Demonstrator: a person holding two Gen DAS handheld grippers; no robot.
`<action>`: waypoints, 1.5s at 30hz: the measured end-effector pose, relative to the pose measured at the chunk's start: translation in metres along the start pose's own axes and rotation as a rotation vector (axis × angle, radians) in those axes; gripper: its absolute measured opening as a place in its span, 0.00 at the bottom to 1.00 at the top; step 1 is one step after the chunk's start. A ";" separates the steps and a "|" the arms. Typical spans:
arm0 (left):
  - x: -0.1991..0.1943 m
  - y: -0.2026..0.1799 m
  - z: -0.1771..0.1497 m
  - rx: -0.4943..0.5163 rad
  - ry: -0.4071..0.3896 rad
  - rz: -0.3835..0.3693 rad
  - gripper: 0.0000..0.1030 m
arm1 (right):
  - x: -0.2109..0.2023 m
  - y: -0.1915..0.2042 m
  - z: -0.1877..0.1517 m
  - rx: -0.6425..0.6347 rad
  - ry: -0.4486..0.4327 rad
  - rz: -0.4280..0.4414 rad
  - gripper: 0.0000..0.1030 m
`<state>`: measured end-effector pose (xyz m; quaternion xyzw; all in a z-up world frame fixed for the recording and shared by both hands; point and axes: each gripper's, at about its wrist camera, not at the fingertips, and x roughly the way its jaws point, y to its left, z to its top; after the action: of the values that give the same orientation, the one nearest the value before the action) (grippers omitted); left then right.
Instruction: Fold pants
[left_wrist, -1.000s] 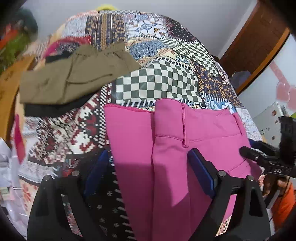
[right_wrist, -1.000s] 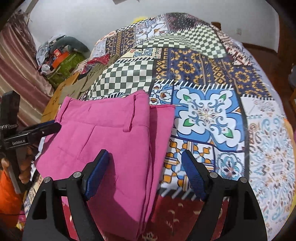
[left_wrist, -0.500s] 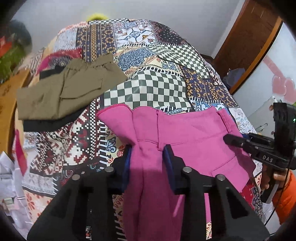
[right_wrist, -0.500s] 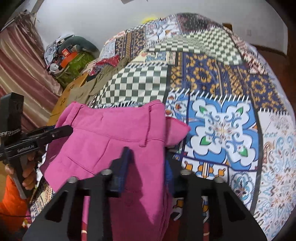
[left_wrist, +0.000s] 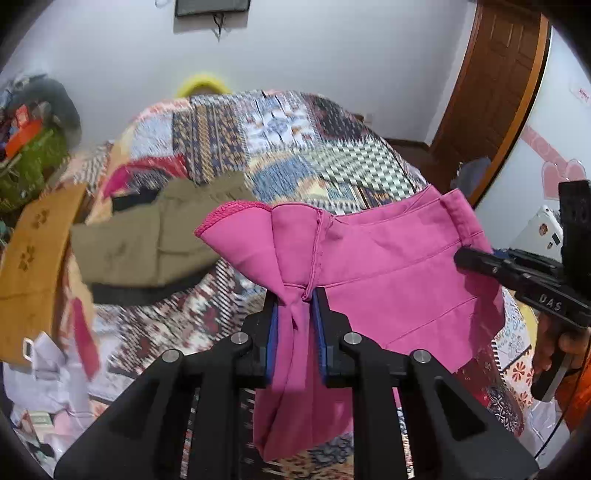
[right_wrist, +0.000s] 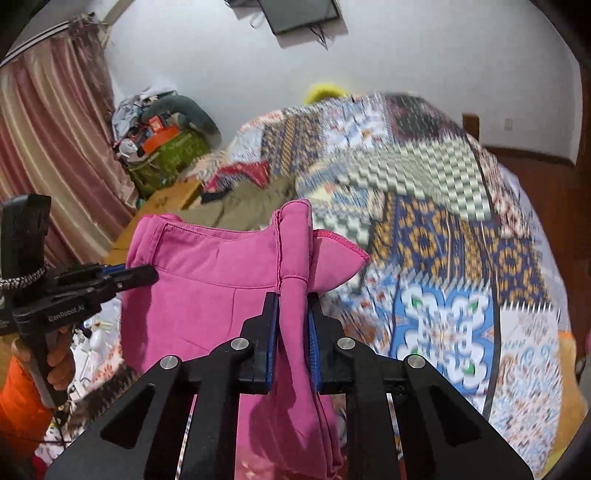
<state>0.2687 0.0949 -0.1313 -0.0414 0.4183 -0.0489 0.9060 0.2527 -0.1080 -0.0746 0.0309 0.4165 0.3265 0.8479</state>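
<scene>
patchwork bedspread (left_wrist: 229, 136) | white wall (left_wrist: 332, 55) | 2 tools (left_wrist: 294, 314) (right_wrist: 292, 314) clamp pink pants (left_wrist: 388, 258)

Bright, even indoor light; motion-blurred patchwork bedspread (left_wrist: 280, 147), sharp foreground, fisheye bending and dark corners.

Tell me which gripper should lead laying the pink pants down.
Right, probably: both grip the pink pants, but bare quilt lies ahead of the right gripper, while olive pants lie ahead of the left gripper.
</scene>
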 end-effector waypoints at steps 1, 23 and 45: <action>-0.004 0.003 0.003 0.006 -0.012 0.009 0.17 | -0.001 0.004 0.004 -0.010 -0.010 0.000 0.13; 0.021 0.151 0.068 -0.037 -0.082 0.219 0.17 | 0.112 0.096 0.105 -0.170 -0.062 0.049 0.13; 0.184 0.258 0.062 -0.096 0.111 0.393 0.35 | 0.292 0.092 0.107 -0.170 0.155 -0.026 0.16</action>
<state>0.4487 0.3300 -0.2604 0.0008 0.4696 0.1465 0.8706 0.4102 0.1564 -0.1756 -0.0721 0.4520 0.3512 0.8168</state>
